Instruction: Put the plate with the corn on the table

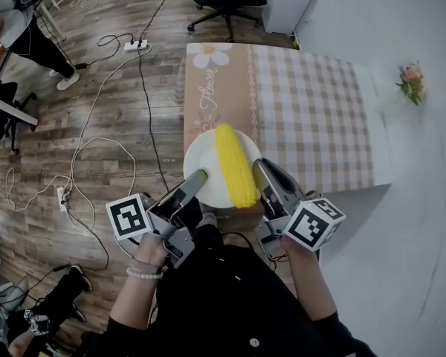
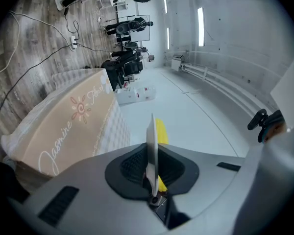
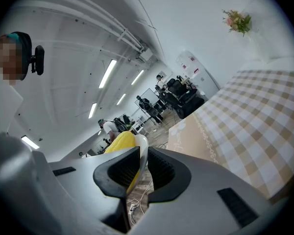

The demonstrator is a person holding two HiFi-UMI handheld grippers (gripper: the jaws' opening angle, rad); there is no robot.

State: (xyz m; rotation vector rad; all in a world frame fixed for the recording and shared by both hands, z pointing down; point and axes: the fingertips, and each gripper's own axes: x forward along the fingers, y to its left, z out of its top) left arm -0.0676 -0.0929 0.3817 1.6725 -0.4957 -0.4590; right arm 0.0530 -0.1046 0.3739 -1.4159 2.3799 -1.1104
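The left gripper (image 1: 196,181) is clamped on the left rim of the white plate (image 1: 205,161). Its own view shows the rim edge-on, pinched between the two pads, with the yellow corn (image 1: 234,166) just behind. The corn lies loose along the middle of the plate, running from near to far. The right gripper (image 1: 261,171) is closed on the opposite, right rim, and its view likewise shows the thin white edge gripped between the pads with the corn beside it. The plate thus hangs between the two grippers at the near end of the surface (image 1: 312,110). Its far part is over the tan flowered band of the checked cloth, and its near part seems to reach past the edge, over the wooden floor (image 1: 74,125). Whether its underside touches the cloth cannot be told.

By this reading, the step in hand is carrying the plate forward and setting it down. To do it well, both grippers should travel together at one height, so the plate stays level and the corn does not roll toward either rim. The plate should go farther onto the cloth until its whole base is supported, then come down flat. Neither gripper should loosen before it sits firm, since freeing one side first would likely tip it.
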